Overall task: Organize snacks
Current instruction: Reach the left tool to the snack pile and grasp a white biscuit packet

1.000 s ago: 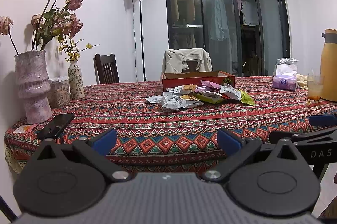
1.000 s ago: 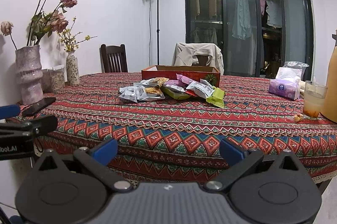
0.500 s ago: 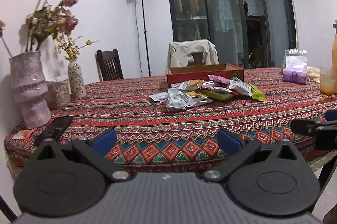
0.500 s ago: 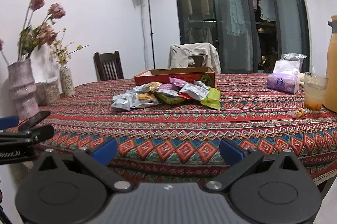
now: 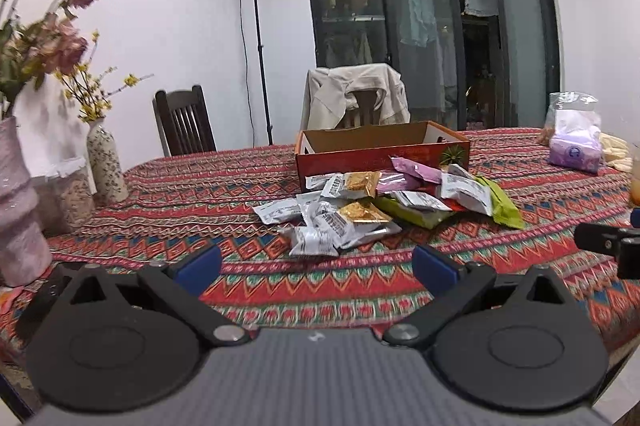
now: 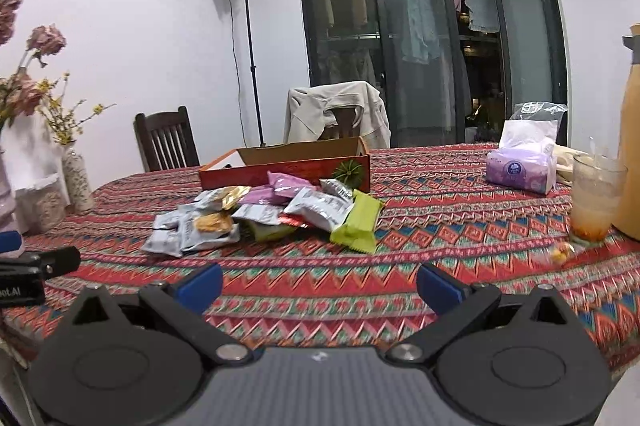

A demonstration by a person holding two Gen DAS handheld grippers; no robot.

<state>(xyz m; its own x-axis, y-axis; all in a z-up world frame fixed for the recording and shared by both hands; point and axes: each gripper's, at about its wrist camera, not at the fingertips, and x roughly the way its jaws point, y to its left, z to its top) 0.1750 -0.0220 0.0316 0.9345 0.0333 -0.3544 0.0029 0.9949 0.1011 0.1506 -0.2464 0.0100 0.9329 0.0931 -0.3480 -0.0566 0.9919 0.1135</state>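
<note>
A pile of snack packets in silver, gold, pink and green lies mid-table on the patterned cloth, just in front of a shallow red cardboard box. The pile and the box also show in the right wrist view. My left gripper is open and empty, over the near part of the table, short of the pile. My right gripper is open and empty, also short of the pile. Each gripper shows at the edge of the other's view.
A large pink vase and a small speckled vase stand at the left. A tissue pack, a glass of drink and a tall orange jug stand at the right. Chairs stand behind the table.
Both grippers have moved forward and up over the table edge toward the snack pile, which now looks larger and nearer. Both stay open.
</note>
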